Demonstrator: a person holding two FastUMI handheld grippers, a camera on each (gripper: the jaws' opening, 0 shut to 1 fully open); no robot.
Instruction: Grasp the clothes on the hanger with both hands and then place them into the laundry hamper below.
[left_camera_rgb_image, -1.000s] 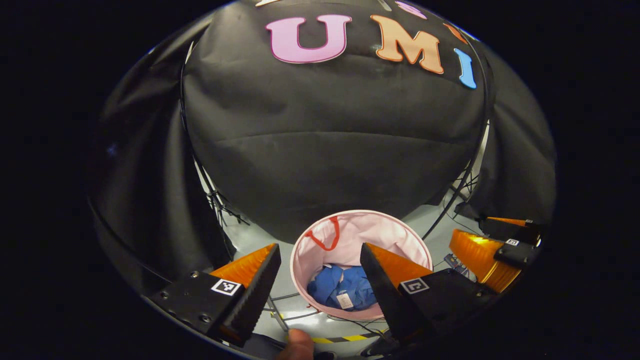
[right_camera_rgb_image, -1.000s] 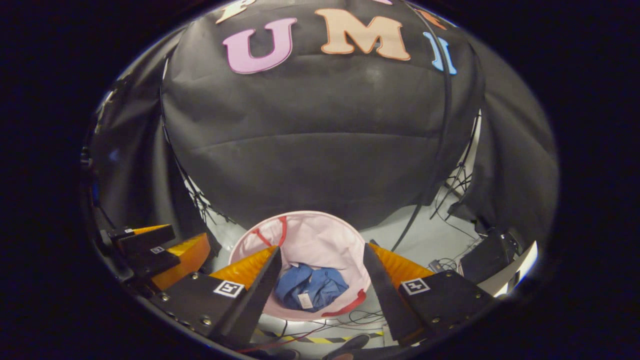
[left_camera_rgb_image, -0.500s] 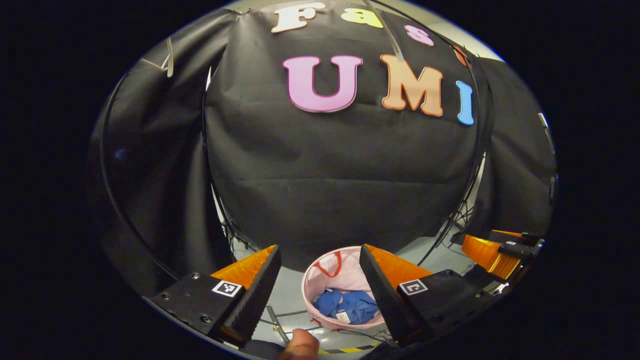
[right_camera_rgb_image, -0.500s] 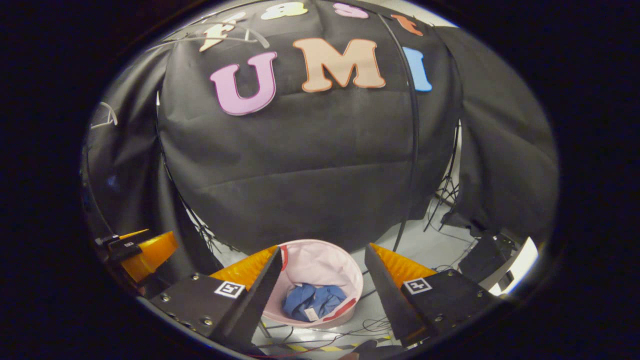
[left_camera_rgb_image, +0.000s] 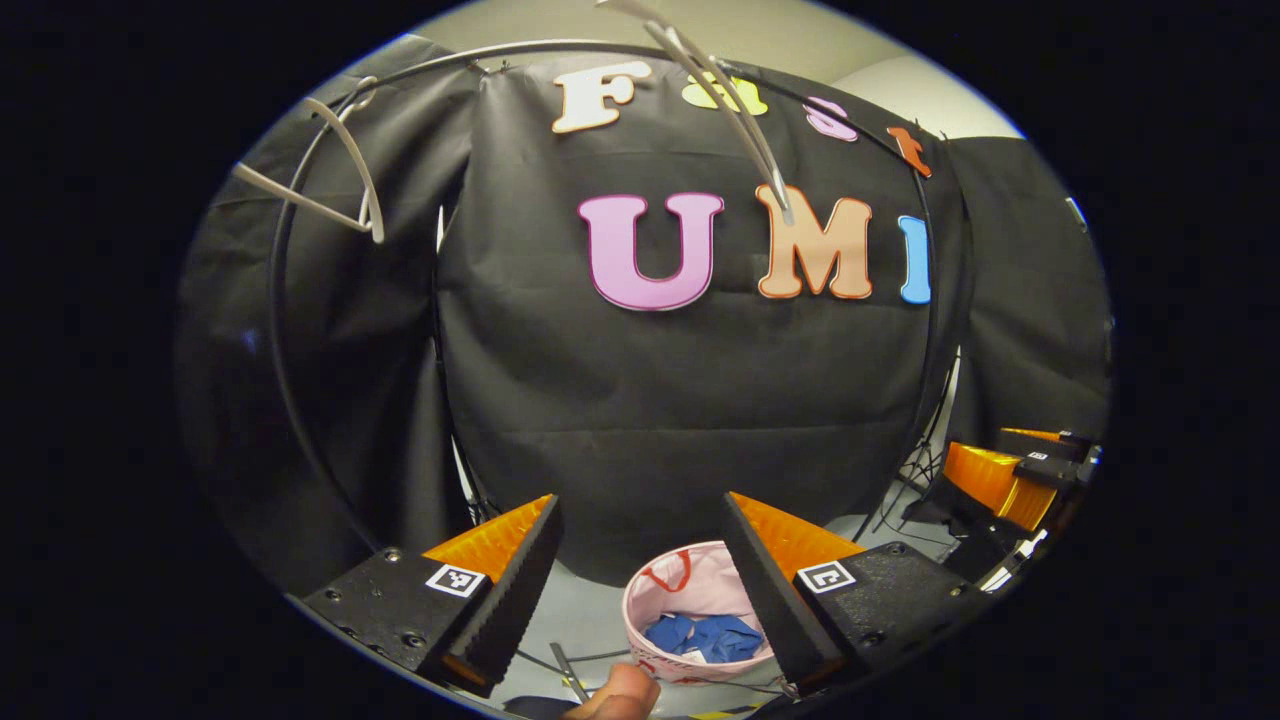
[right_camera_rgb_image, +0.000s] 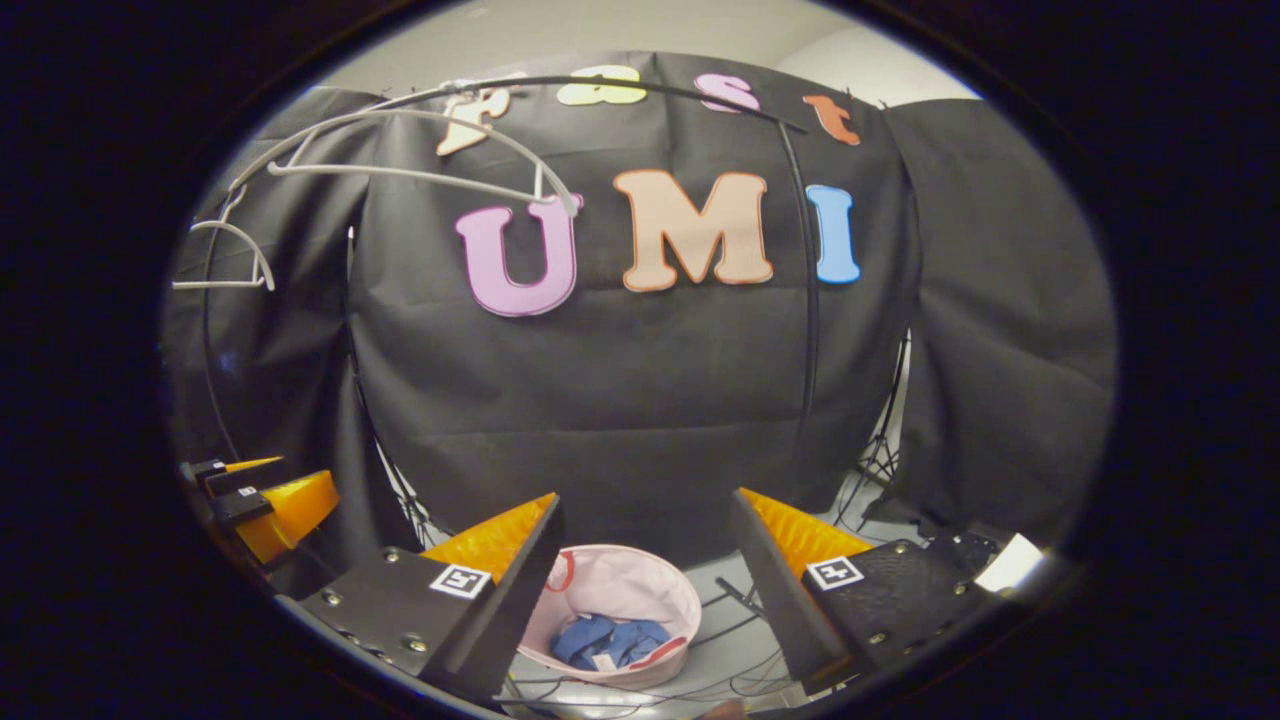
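We hold both grippers up and clear because the blue clothes (left_camera_rgb_image: 702, 637) already lie bunched in the pink laundry hamper (left_camera_rgb_image: 663, 607) on the floor, so our judgement is the drop is done. The left gripper (left_camera_rgb_image: 640, 585) gapes wide, empty; the right gripper (right_camera_rgb_image: 645, 590) likewise. The hamper sits low at 6 o'clock between each pair of fingers, well apart. Bare hangers (right_camera_rgb_image: 420, 175) hang at 11 o'clock.

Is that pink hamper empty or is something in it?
Not empty. A crumpled blue garment lies at the bottom of the hamper, seen through its open top in both views.
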